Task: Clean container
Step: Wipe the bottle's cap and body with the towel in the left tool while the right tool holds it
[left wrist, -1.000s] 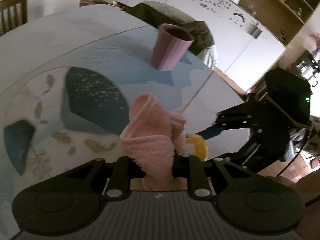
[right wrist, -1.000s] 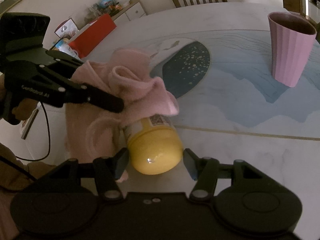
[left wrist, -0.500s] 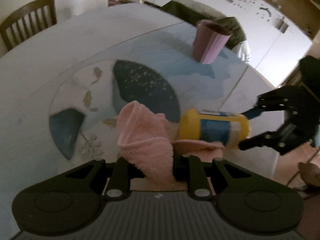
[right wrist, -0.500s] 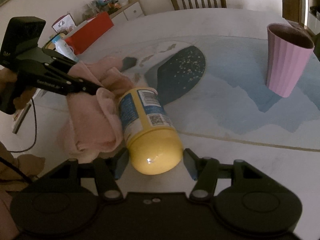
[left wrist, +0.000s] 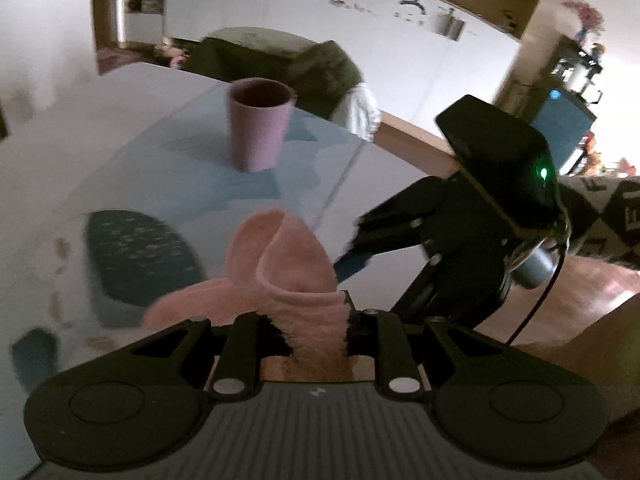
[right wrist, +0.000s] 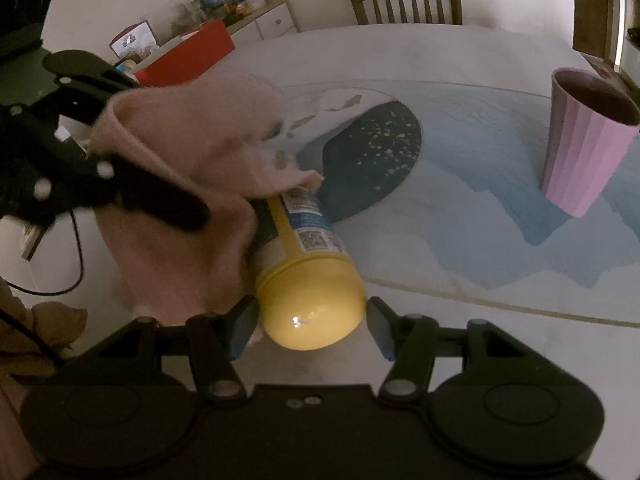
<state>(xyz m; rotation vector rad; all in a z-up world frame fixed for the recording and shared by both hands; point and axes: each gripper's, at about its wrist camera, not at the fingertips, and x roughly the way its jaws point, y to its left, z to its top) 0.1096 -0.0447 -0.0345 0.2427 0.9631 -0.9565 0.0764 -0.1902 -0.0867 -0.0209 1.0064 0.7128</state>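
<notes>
A yellow container with a blue label lies lengthwise between the fingers of my right gripper, which is shut on its rounded end. A pink cloth drapes over the container's far end and left side. My left gripper is shut on that pink cloth, which bulges up between its fingers. In the right wrist view the left gripper presses the cloth from the left. The container is hidden behind the cloth in the left wrist view, where the right gripper is at right.
A pink ribbed cup stands upright on the table at the right, also seen as the cup ahead of my left gripper. A wooden chair stands at the far edge. A red box sits far left.
The left gripper swung the pink cloth back over the container's far end, covering much of the blue label that was bare half a second ago. The right gripper kept its hold.
</notes>
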